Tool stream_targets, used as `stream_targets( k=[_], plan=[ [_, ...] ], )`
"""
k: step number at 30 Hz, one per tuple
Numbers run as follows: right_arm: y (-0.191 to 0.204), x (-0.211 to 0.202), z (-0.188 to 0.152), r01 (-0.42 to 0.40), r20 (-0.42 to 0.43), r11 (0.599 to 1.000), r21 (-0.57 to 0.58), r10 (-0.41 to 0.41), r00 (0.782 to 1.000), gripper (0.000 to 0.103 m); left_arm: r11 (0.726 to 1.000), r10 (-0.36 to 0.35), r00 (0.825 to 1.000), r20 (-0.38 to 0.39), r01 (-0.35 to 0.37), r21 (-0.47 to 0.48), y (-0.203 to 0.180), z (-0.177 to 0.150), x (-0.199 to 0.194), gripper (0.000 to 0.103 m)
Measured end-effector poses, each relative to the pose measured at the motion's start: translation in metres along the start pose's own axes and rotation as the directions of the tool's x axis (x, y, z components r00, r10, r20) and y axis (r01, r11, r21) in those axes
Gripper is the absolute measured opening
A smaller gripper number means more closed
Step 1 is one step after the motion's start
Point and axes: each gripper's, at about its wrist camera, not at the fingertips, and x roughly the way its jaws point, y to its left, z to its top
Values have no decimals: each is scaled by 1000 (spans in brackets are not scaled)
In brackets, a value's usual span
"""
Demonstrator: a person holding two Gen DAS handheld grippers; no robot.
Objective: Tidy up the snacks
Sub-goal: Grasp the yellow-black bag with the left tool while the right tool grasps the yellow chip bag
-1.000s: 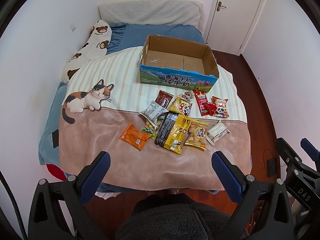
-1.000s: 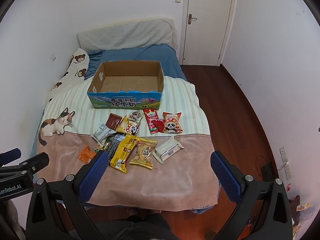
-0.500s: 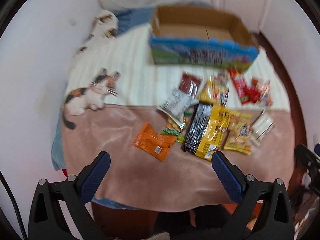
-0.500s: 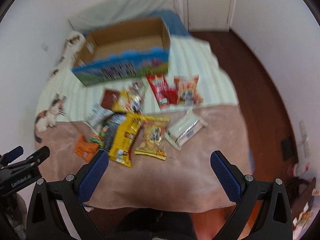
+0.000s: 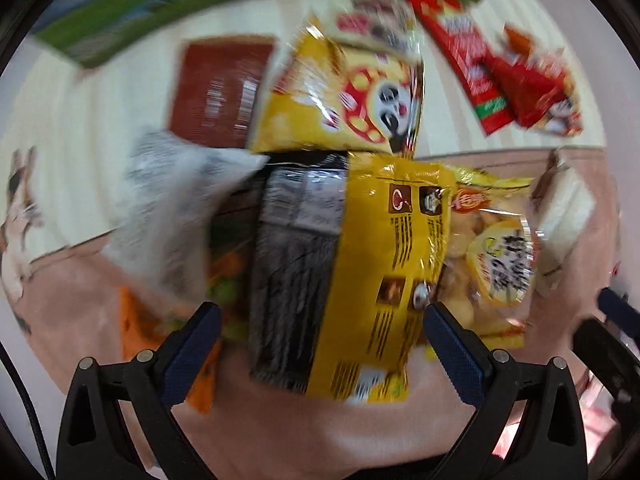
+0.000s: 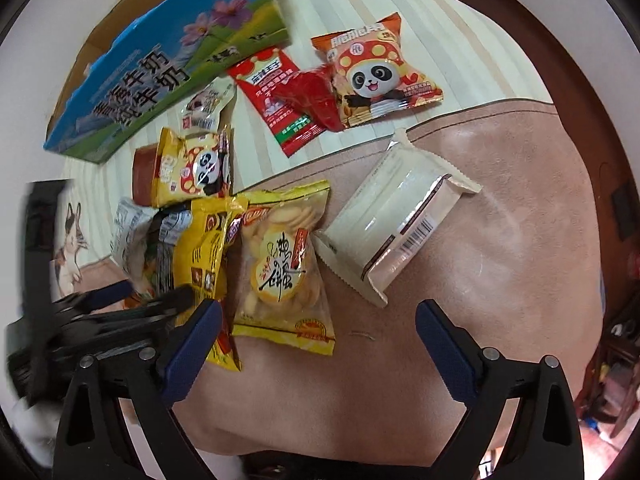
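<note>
Left gripper (image 5: 322, 330) spread over blurry, prob. yellow-black packet (image 5: 344, 272); right gripper (image 6: 318, 328) closing, empty.

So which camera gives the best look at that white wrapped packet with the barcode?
The right wrist view: the white packet lies whole and sharp on the blanket, barcode readable. The left wrist view catches only a blurred part of it at its right edge.

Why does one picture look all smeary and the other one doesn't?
Left wrist view: smeared by motion blur, worst on the grey packet and box; glare streaks the yellow bag. Right wrist view: mostly sharp, the biscuit bag readable, only the left gripper blurred. Both views bend at the edges.
</note>
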Motion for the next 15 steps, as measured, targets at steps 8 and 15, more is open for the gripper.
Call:
stream_targets(
  k=[8, 15],
  plan=[
    [-10, -3, 4, -18, -20, 1000, -1, 18, 1000, 91, 996, -18, 1000, 9, 19, -92, 6, 11, 25, 86],
    [14, 7, 15, -1, -28, 998, -70, -1, 1000, 89, 944, 36, 999, 13, -30, -328, 35, -28, 20, 86]
  ],
)
